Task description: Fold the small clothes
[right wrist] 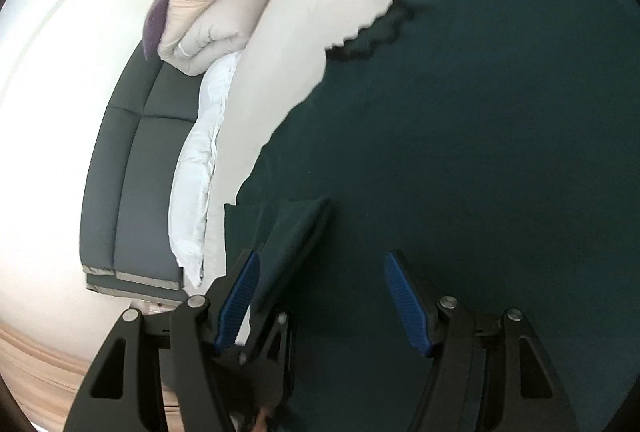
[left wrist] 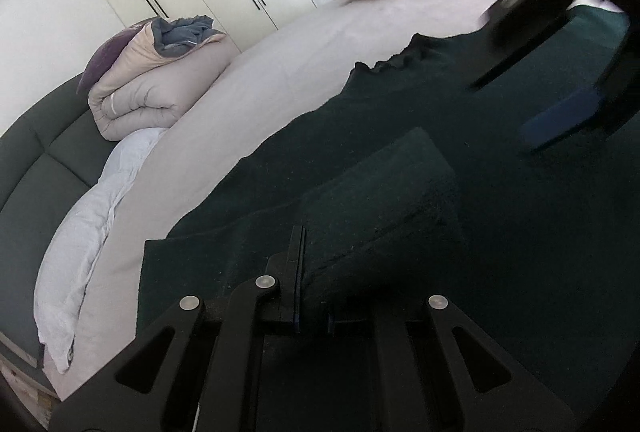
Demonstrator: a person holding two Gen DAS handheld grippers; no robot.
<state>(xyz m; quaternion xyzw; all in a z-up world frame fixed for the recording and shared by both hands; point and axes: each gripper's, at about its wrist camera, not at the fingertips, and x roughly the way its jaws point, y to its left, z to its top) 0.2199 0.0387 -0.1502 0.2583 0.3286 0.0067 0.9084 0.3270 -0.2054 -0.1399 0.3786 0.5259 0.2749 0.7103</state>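
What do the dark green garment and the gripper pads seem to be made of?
Dark green garment: seemingly knitted or fleecy fabric, matte, with a fuzzy nap and scalloped edge. Pads of the right hand-held gripper: probably ribbed blue rubber or plastic; the look leaves it open.

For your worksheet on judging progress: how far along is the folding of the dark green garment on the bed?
Early stage. Done: the garment lies spread on the bed. In hand: the left claw is shut on a raised flap of it, while the right claw hangs open above the cloth. Left: laying that flap over and making the remaining folds; no finished fold shows yet.
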